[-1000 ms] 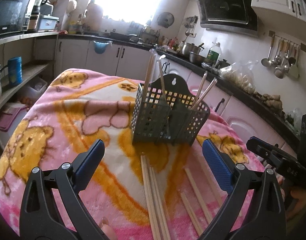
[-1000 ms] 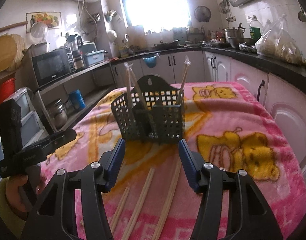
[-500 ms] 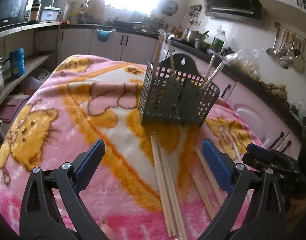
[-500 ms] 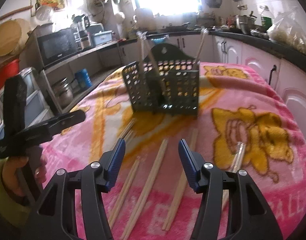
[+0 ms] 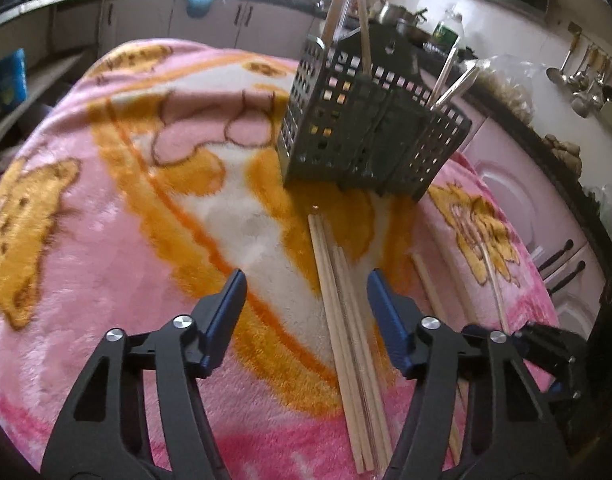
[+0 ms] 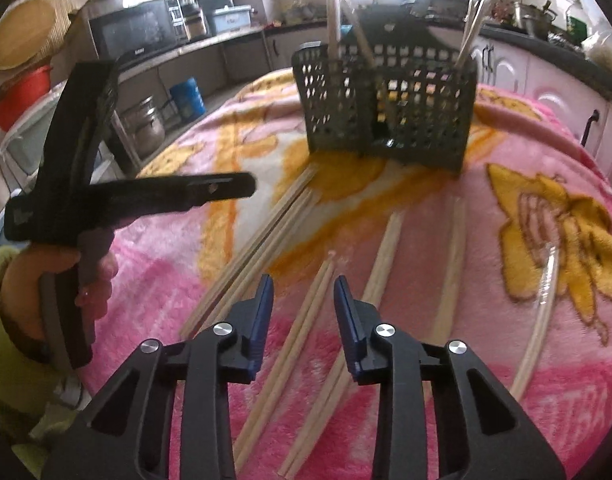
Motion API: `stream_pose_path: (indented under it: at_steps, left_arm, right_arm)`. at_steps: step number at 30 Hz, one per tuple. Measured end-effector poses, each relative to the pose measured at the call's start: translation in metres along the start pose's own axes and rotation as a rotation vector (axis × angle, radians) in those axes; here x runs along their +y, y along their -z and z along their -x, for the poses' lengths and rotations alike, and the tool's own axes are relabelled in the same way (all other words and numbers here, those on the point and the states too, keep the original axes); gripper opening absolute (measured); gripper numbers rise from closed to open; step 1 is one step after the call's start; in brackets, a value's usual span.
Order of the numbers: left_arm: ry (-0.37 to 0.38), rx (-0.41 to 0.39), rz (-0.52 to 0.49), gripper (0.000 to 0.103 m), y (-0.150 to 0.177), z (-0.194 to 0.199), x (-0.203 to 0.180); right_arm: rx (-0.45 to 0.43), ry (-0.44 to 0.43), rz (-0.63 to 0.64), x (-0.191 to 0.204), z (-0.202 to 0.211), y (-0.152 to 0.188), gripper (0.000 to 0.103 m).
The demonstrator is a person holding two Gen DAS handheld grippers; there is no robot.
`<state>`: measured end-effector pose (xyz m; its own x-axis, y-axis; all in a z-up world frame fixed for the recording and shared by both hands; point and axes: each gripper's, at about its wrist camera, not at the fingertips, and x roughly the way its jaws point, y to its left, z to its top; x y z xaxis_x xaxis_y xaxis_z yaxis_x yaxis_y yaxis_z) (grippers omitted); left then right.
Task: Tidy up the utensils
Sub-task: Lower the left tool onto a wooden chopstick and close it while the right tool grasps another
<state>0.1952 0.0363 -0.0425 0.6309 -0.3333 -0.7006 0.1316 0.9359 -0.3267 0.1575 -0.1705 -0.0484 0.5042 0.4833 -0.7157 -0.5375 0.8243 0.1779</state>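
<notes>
Right tool (image 6: 303, 302) agape, chopsticks (image 6: 306, 320) blurred, ends hidden

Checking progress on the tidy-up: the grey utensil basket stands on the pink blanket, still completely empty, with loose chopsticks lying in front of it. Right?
Not empty. The right wrist view shows the basket already holding several upright chopsticks. Otherwise correct: it stands on the pink blanket, loose chopsticks lying before it.

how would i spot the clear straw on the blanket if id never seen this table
Start at the dark perforated utensil basket standing on the pink cartoon blanket. Go to the yellow bear print right of the loose wooden chopsticks. The clear straw lies across it: see-through and curved, unlike the straight wooden sticks.
</notes>
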Motion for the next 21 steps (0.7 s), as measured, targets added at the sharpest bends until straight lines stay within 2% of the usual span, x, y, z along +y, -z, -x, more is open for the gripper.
stream_pose_path:
  at_steps: [7,14,19,21]
  left_arm:
    - [0.061,0.098,0.052,0.038,-0.022,-0.034,0.0]
    - [0.06,0.184,0.093,0.028,-0.042,-0.067,0.004]
    - [0.026,0.201,0.083,0.008,-0.052,-0.079,0.007]
    - [0.028,0.197,0.09,0.004,-0.054,-0.079,0.011]
  right_arm:
    - [0.095,0.003,-0.052,-0.006,-0.023,-0.005,0.028]
    - [0.149,-0.031,-0.107,-0.015,-0.039,-0.016,0.028]
    - [0.177,-0.062,-0.142,-0.024,-0.05,-0.026,0.028]
    - [0.187,-0.055,-0.143,-0.025,-0.054,-0.03,0.021]
